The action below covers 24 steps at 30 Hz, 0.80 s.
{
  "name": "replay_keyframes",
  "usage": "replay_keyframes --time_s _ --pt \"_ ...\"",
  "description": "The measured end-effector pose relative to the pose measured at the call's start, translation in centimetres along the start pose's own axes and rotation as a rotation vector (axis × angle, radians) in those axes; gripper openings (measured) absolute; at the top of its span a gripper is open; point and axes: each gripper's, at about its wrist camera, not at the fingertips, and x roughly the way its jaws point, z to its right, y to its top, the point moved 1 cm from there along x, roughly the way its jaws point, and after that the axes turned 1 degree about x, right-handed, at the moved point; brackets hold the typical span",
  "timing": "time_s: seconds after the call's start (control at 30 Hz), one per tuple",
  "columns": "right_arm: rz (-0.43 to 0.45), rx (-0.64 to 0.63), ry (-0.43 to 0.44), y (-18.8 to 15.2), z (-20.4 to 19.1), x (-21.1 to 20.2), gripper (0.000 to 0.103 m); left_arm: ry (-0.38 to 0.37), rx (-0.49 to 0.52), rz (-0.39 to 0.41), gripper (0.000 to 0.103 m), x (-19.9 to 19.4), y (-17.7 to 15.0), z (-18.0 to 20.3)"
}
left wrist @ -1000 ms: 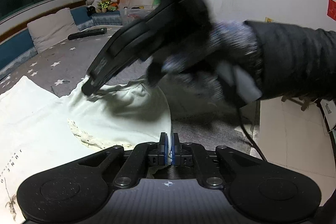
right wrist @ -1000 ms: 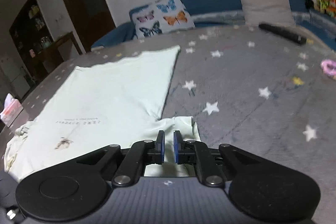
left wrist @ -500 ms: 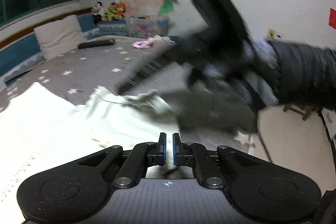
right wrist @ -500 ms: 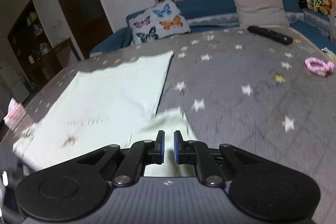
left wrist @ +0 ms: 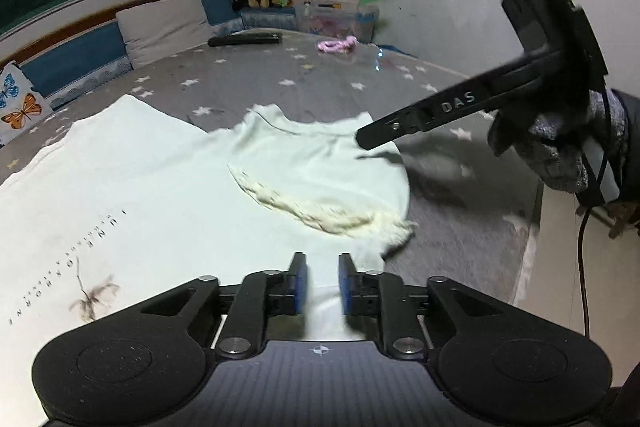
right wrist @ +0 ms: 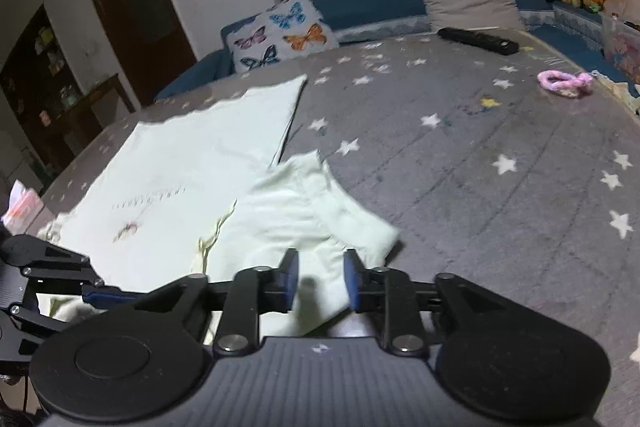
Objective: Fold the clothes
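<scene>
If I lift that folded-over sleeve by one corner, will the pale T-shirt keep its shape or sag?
Likely sag: the T-shirt looks thin and lies flat, and the sleeve already shows soft creases. It is probably light, so it may drag across the star-print cover if pulled by one corner. Both the left gripper and the right gripper are open, gripping nothing.

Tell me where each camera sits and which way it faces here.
Left wrist: on the left hand-held gripper, facing the pale green cotton T-shirt and far wall; right hand-held gripper and gloved hand show.
Right wrist: on the right hand-held gripper, facing the window; left hand-held gripper shows lower left.
Shared: T-shirt, grey star-patterned bedspread.
</scene>
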Motion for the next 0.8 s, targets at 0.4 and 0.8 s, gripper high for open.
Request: replay_keyframes --time_s 0.4,0.8 --pt "0.066 0.036 -0.128 -0.3 0.3 -0.8 0.033 0.033 0.001 0.056 0.036 -0.8 1.4 0.4" --pt "0.092 0.109 -0.129 -0.7 1.2 0.0 0.014 0.074 -0.036 0.035 0.052 -0.9 0.8 -0.4"
